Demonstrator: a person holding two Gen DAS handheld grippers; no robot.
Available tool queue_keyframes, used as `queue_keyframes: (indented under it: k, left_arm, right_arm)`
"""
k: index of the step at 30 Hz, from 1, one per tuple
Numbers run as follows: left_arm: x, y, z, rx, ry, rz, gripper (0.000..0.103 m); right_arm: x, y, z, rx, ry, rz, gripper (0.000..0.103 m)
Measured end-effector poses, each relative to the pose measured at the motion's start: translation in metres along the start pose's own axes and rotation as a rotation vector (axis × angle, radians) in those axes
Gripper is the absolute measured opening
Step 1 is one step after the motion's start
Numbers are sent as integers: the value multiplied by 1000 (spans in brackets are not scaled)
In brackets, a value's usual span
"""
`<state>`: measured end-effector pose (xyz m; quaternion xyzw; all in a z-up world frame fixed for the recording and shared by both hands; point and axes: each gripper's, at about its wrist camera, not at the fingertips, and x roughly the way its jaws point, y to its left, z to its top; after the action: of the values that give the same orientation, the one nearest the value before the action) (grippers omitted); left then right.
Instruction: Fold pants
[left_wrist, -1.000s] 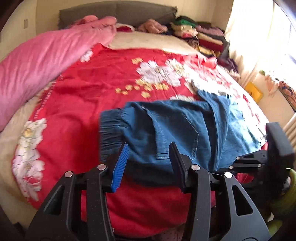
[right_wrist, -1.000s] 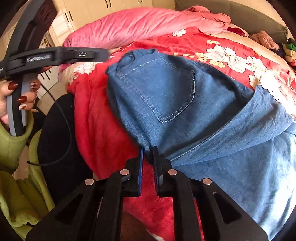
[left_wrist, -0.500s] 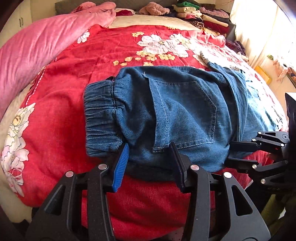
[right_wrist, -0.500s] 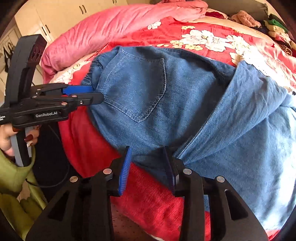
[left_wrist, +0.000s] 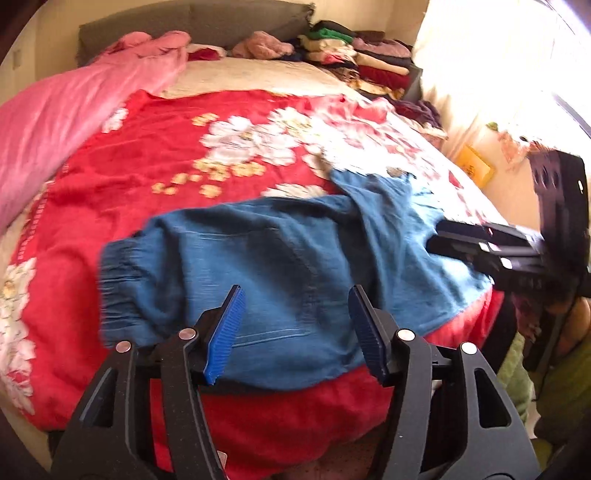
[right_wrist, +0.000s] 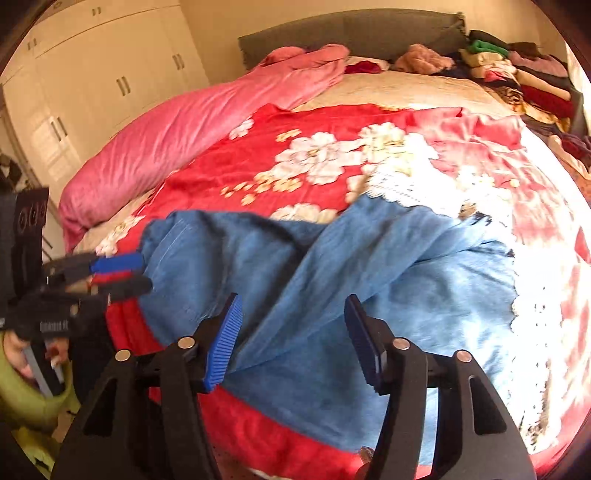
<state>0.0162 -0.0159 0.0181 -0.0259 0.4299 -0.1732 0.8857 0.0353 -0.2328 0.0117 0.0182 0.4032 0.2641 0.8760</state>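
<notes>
The jeans (left_wrist: 280, 266) lie folded across the near edge of the bed (left_wrist: 258, 417), on the red flowered blanket (left_wrist: 155, 166), with the elastic waistband (left_wrist: 118, 291) at the left end and the leg fabric spreading right. The left gripper (left_wrist: 295, 328) hovers over the near hem with its fingers (left_wrist: 225, 332) spread wide and holding nothing; the right gripper (right_wrist: 293, 336) does the same over the leg fold. Bare blanket lies beyond the jeans, up to the pink duvet (left_wrist: 74, 103) and the stacked clothes (left_wrist: 362, 62) by the headboard.
</notes>
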Motion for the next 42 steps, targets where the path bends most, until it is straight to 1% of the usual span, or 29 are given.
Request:
queue_keyframes:
  k: [2, 4, 7, 9, 12, 15, 16, 17, 19, 21, 23, 24, 25, 26, 28, 29, 31, 33, 34, 35, 37, 39, 40, 42]
  left_arm:
    - [15, -14, 4, 8, 23, -60, 54]
    - [29, -25, 6, 18, 42, -96, 55]
    - [54, -40, 10, 24, 79, -135, 55]
    - [71, -44, 12, 2, 112, -162, 55]
    - [92, -43, 13, -59, 139, -173, 55]
    - [104, -43, 13, -85, 144, -178, 54]
    - [106, -44, 14, -82, 144, -172, 45]
    - [106, -47, 14, -71, 140, -169, 28]
    - [106, -52, 13, -60, 142, -179, 16]
    - [105, -58, 11, -38, 146, -186, 11]
    - [104, -65, 8, -4, 144, -179, 11]
    - [103, -67, 7, 8, 144, -177, 11]
    - [102, -68, 6, 16, 143, -175, 10]
    - [103, -68, 5, 19, 145, -174, 11]
    - [100, -66, 5, 16, 143, -177, 10]
    - [99, -66, 5, 19, 139, -174, 11]
    - [95, -66, 4, 34, 133, -160, 11]
    - [94, -68, 4, 47, 124, -144, 15]
    - [93, -68, 4, 52, 119, -136, 20]
    - [90, -69, 4, 60, 111, -128, 26]
    - [87, -73, 3, 80, 96, -103, 30]
    - [88, -70, 5, 100, 83, -76, 30]
    - [92, -68, 7, 104, 83, -72, 30]
    - [89, -68, 7, 115, 76, -80, 10]
  right_arm:
    - [0, -11, 8, 8, -2, -27, 64]
    - [11, -23, 33, 25, -1, -38, 64]
    - [34, -42, 63, 64, 27, -61, 64]
    - [52, -54, 81, 85, 54, -82, 65]
    - [82, -68, 105, 101, 102, -121, 65]
    - [116, -74, 121, 97, 154, -148, 65]
    - [128, -75, 126, 96, 173, -157, 65]
    - [139, -76, 130, 100, 189, -167, 65]
    - [157, -76, 135, 112, 210, -173, 65]
    - [173, -75, 140, 113, 224, -202, 65]
    - [187, -76, 142, 106, 237, -225, 65]
    - [191, -78, 142, 103, 241, -241, 62]
    - [194, -80, 141, 90, 240, -271, 39]
    - [192, -83, 141, 80, 230, -275, 22]
    - [177, -93, 140, 128, 189, -216, 10]
    - [164, -98, 138, 148, 166, -201, 9]
    - [133, -104, 135, 144, 115, -193, 9]
    - [96, -115, 128, 163, 61, -175, 9]
    - [77, -122, 122, 181, 39, -164, 9]
    - [60, -129, 116, 198, 20, -156, 9]
    - [20, -145, 97, 242, -23, -151, 9]
    - [-13, -157, 75, 271, -55, -174, 9]
    - [-30, -162, 63, 284, -68, -183, 9]
    - [-55, -171, 39, 324, -85, -177, 9]
